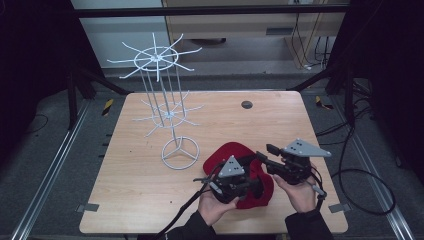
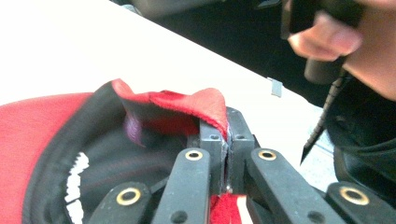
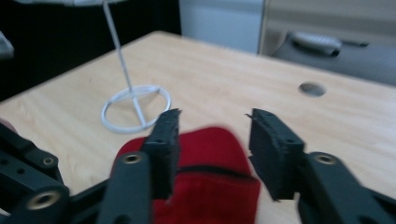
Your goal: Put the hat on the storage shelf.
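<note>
Cap [image 1: 235, 155], red with a black inner band, lies near the counter's [image 1: 150, 200] front edge, a little right of its middle, just beside the round base of the white wire rack [image 1: 180, 152] that stands toward the left rear. The left gripper [image 1: 250, 186] has its fingers [image 2: 212, 140] together, clamped on a fold of the cap's red edge; in the left gripper view the cloth shows pinched in the narrow seam between them. The right gripper [image 1: 264, 150] hangs over the cap's right side with its fingers [image 3: 164, 140] apart and nothing between them; the red cloth lies below and beyond them in the right gripper view.

Risks, as I judge them: the left hold is on a thin lip of fabric only, so a quick lift or a sideways tug could let the cloth slide out and the cap drop back onto the counter or over its front edge. If the cap is meant for the rack, its soft crown may sag and snag on the wire arms, and a push against the light rack could tip it, since the base is narrow. The open right fingers could also catch the loose cloth while closing and pull it against the left hold.

White stitching shows inside the black band in the left gripper view, but it is too blurred to read. No other brand or label can be made out.
</note>
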